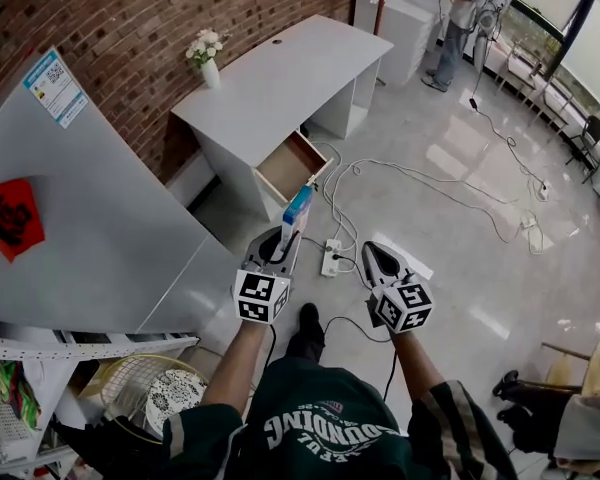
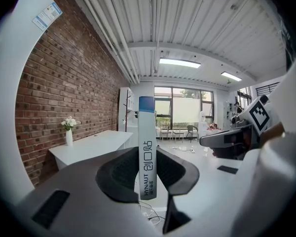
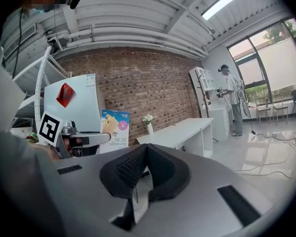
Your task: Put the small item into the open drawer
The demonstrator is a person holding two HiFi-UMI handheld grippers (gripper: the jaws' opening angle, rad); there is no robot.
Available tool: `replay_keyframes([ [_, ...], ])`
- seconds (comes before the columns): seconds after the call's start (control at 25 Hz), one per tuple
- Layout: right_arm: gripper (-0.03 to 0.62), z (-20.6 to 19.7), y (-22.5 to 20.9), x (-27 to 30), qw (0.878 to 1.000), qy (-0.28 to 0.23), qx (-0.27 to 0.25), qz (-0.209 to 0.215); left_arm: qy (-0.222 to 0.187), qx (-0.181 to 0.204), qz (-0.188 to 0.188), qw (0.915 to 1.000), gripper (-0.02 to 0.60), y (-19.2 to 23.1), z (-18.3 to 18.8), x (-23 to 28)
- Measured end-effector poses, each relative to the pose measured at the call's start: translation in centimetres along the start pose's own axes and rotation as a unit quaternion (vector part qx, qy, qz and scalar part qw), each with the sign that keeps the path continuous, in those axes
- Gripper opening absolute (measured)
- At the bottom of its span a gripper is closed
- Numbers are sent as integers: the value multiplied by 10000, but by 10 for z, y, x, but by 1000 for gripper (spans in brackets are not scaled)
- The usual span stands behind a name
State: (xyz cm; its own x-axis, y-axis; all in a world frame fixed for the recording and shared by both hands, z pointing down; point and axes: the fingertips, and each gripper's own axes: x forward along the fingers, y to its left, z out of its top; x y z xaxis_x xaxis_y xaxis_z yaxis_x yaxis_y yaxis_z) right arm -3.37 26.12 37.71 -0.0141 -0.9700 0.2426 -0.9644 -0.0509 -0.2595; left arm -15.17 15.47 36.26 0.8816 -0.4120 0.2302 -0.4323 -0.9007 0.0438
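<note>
Blue and white, the box point(image 2: 147, 149) is clamped upright between the pads of the left gripper point(image 1: 285, 236). Its lower part is pinched by the two black pads, and its blue top stands clear above them. The right gripper point(image 3: 144, 148) is carried just to the right of the left one. Its jaws are closed tip to tip and nothing is held between them.

The box is kept in the air on the near side of the drawer point(image 1: 292, 165), outside it. The drawer is pulled out of the near end of a white desk point(image 1: 280, 73), and its wooden inside is shown bare. A white vase point(image 1: 210, 70) of pale flowers is set at the desk's far left corner, beside a brick wall point(image 1: 130, 23).

A white power strip point(image 1: 331, 258) is laid on the glossy floor point(image 1: 460, 258) between the grippers and the drawer, and white cables point(image 1: 400, 173) are trailed from it to the far right. At the left, a tall white cabinet point(image 1: 90, 218) is marked with a red sticker and a blue label. A person point(image 1: 462, 13) is seen standing at the far right, near the windows.
</note>
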Motion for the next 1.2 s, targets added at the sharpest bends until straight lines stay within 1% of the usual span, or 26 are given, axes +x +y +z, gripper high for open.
replay_keyframes([
  [0.4, 25, 34, -32, 73, 9999, 115, -18, 73, 93, -83, 49, 9999, 98, 49, 17, 62],
  [0.76, 23, 47, -47, 130, 9996, 249, -13, 102, 160, -173, 13, 9997, 98, 87, 20, 105],
  [1.0, 23, 50, -53, 153, 9996, 288, -15, 68, 188, -237, -16, 9995, 98, 105, 17, 122],
  [1.2, 25, 54, -61, 161, 9996, 285, -5, 3, 192, -247, -59, 9995, 98, 111, 17, 134],
])
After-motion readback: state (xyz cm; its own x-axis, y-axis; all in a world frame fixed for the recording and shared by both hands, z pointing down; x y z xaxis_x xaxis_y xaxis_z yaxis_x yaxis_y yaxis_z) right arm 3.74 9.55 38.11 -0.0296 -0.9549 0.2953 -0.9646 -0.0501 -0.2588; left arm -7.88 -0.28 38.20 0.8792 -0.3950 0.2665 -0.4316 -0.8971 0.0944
